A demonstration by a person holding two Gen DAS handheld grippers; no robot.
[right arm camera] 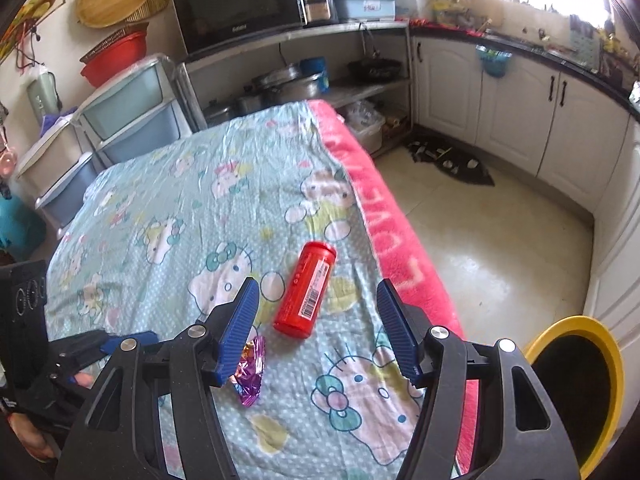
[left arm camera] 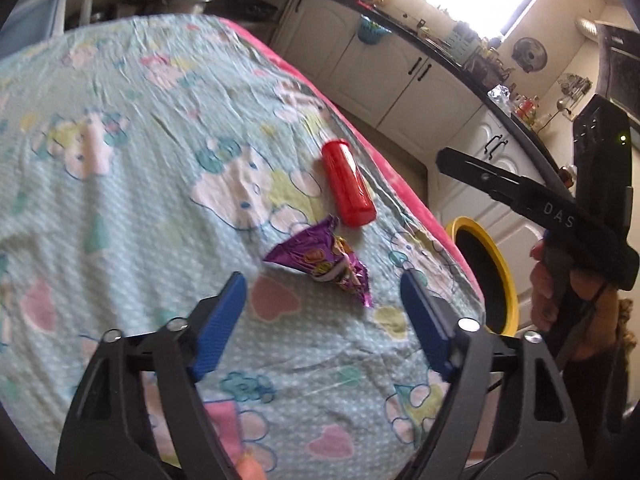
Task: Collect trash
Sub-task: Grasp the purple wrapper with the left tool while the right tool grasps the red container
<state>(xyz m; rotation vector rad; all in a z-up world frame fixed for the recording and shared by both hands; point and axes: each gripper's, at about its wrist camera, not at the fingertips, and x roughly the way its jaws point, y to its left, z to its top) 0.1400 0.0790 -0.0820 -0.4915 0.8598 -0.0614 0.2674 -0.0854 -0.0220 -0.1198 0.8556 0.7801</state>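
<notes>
A red plastic canister (left arm camera: pixel 347 183) lies on its side on the table; it also shows in the right wrist view (right arm camera: pixel 306 289). A crumpled purple foil wrapper (left arm camera: pixel 320 262) lies just in front of it, partly hidden behind my right finger in the right wrist view (right arm camera: pixel 251 376). My left gripper (left arm camera: pixel 322 300) is open and empty, its jaws wide on either side of the wrapper, just short of it. My right gripper (right arm camera: pixel 318 308) is open and empty, above the canister's near end. A yellow-rimmed black bin (right arm camera: pixel 580 396) stands on the floor right of the table (left arm camera: pixel 486 276).
The table is covered with a light blue cartoon cloth (right arm camera: pixel 180 208) with a pink fringe (right arm camera: pixel 396 240) along its right edge. White cabinets (right arm camera: pixel 520 112) and a dark floor mat (right arm camera: pixel 452 162) lie beyond. Drawers (right arm camera: pixel 132 120) and a microwave shelf (right arm camera: pixel 240 4) stand at the far end.
</notes>
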